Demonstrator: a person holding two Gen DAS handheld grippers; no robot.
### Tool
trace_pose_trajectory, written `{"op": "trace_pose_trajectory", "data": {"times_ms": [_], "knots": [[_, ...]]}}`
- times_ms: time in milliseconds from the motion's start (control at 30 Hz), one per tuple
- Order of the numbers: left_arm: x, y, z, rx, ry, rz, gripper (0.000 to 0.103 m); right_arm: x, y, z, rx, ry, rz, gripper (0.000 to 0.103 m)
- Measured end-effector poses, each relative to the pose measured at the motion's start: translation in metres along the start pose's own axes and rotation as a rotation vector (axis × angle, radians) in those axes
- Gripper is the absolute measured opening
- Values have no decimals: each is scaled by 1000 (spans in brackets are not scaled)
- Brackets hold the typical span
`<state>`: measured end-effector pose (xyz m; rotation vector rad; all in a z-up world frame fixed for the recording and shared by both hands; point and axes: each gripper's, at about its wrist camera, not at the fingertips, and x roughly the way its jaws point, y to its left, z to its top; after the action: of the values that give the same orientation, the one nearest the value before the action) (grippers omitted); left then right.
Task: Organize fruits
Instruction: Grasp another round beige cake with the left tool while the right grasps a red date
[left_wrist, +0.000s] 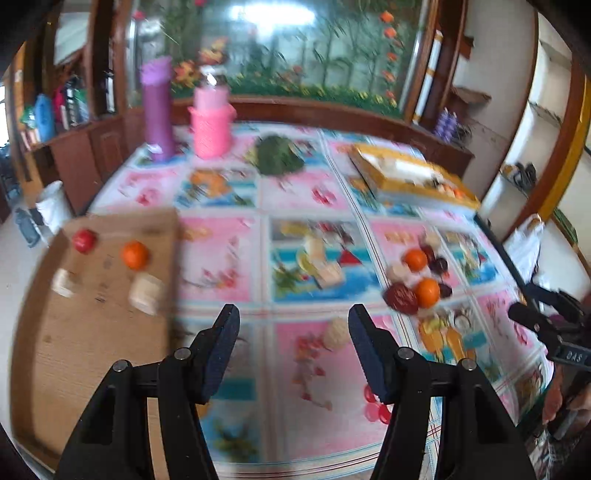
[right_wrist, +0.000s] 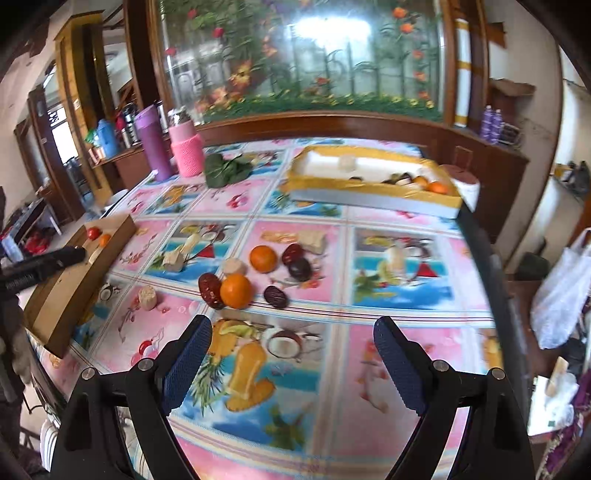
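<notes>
Gaping L/R grippers (left_wrist: 293, 345) (right_wrist: 292, 354), round oranges (right_wrist: 236, 291).

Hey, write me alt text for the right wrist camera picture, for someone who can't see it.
An open, empty right claw hovers over a colourful fruit-print tablecloth, facing a loose cluster of oranges, dark dates and pale fruit pieces. A yellow-rimmed tray sits farther back, and a cardboard box holding a few fruits sits at the left.
</notes>
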<state>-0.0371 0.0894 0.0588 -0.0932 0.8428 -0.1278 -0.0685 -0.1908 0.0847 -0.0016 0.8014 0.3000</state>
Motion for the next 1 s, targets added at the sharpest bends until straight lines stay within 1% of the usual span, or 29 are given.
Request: {"op": "trace_pose_trajectory", "data": {"times_ms": [67,100,133,167,200,233,267,433,533,633,700,733,800,867,1000], "knots": [[6,-8,-11,8,36,-17,60,17,0,2,-2,15,28,91],[11,-10,-13,14,51,-22,60,26,0,3,0,25,36,89],[19,-13,-13,22,63,-25,60,33,-1,4,2,35,39,81],[17,-12,-12,29,73,-26,60,42,-2,6,1,50,44,71],[22,-14,-13,34,80,-29,60,50,-4,7,-1,70,52,66],[25,-14,-13,38,87,-36,60,55,-5,10,-3,85,58,56],[26,-12,-12,41,93,-44,60,62,-6,11,-9,100,63,52],[37,-12,-13,56,119,-67,60,80,-3,14,-41,122,91,52],[42,-15,-15,74,133,-75,58,90,-1,14,-53,142,91,52],[45,-20,-16,102,127,-56,50,98,1,14,-58,152,87,52],[45,-22,-17,118,122,-39,37,101,3,15,-64,155,83,52],[45,-23,-18,123,119,-31,35,102,3,15,-67,153,79,52],[44,-22,-18,119,117,-34,26,103,5,16,-75,147,67,49],[44,-19,-18,108,118,-33,26,104,6,17,-81,153,65,39],[37,-13,-19,77,112,-36,26,107,12,13,-113,161,33,27]]}}
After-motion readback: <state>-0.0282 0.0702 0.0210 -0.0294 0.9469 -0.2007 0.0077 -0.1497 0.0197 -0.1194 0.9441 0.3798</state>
